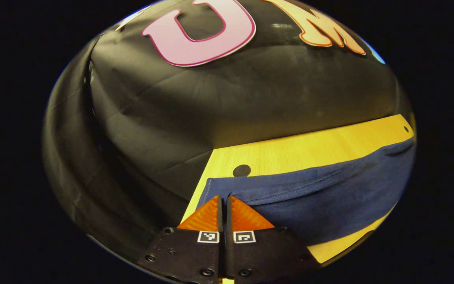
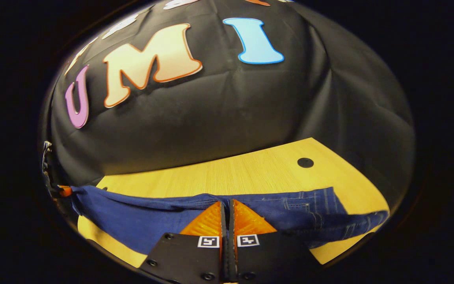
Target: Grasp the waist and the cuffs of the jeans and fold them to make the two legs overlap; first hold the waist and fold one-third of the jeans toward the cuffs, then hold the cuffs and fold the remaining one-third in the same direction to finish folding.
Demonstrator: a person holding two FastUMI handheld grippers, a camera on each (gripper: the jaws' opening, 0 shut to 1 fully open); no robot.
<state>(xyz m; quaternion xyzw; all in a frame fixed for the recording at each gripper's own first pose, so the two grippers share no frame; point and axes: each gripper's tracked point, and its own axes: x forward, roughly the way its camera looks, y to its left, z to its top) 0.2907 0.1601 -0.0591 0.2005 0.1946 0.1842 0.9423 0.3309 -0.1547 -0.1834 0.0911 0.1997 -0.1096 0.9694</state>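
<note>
Jeans [image 1: 321, 201] lying spread lengthwise across a yellow wooden table [image 1: 309, 150], dark blue denim running from the cuff end at one side to the waist end at the other, presumably so that one leg can be brought over the other along the long axis. In the left gripper view, left gripper [image 1: 224, 205] clenched, fingers pressed together with only a thin slit between, tips sitting right at the near corner of the denim close to the table's left edge; looks like a pinch on the cuff edge, though whether cloth is actually caught between the fingers cannot be told. In the right gripper view, right gripper [image 2: 227, 211] likewise closed tight, tips meeting the upper fold line of the jeans [image 2: 140, 217], with the stitched waistband and pocket seams just to the right of the fingers; again probably nipping the fabric, not confirmable. At the far left of that same view, the other gripper [image 2: 62, 191] touching the jeans' end. Fabric between the two ends appears drawn fairly taut and slightly lifted along its far edge, consistent with both ends held for the leg-over-leg fold. A small round dark hole [image 2: 305, 162] in the tabletop beyond the denim, well clear of it.
</note>
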